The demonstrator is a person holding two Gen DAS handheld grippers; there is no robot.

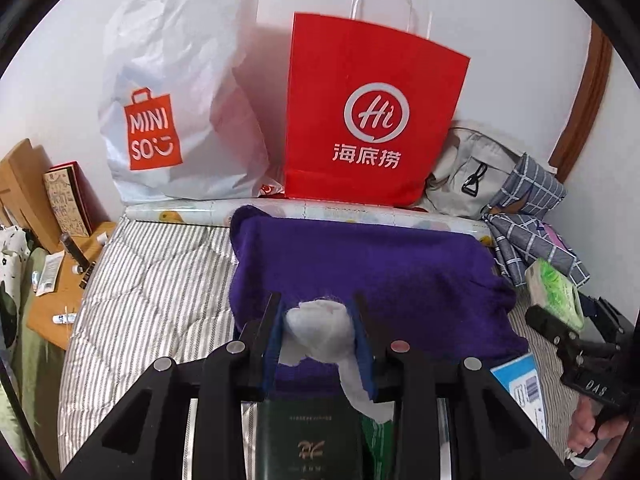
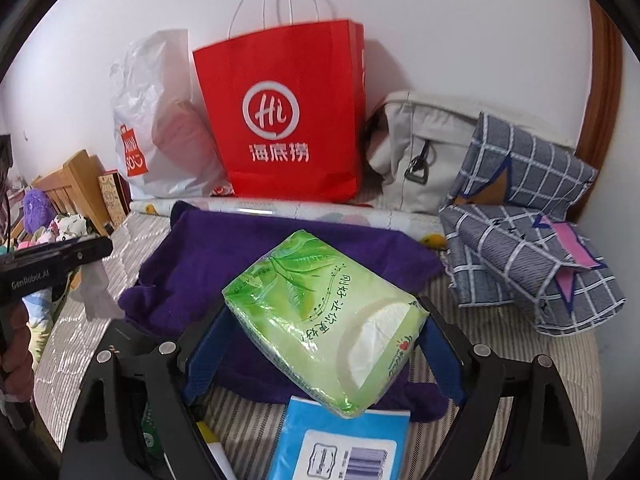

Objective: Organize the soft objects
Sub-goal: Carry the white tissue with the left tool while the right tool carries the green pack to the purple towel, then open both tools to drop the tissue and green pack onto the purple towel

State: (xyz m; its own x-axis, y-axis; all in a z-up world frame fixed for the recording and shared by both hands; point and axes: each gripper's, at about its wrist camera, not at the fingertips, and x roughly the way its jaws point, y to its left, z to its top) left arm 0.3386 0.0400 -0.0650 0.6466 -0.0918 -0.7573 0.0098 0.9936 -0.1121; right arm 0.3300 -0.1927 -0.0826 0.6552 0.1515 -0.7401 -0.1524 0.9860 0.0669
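Your left gripper [image 1: 320, 328] pinches a white tissue wad [image 1: 318, 330]; your right gripper [image 2: 324, 344], spread wide, grips the green tissue pack [image 2: 320, 320] crosswise, both above the purple towel [image 2: 208, 256].

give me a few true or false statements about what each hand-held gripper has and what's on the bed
1. The left hand-held gripper is shut on a white crumpled tissue. True.
2. The right hand-held gripper holds a blue pack. False: it holds a green tissue pack; the blue pack lies below it.
3. A purple towel lies spread on the striped bedding. True.
4. The red paper bag lies flat on the bed. False: it stands upright against the wall.
5. The white Miniso bag stands on the camera's left of the red bag. True.
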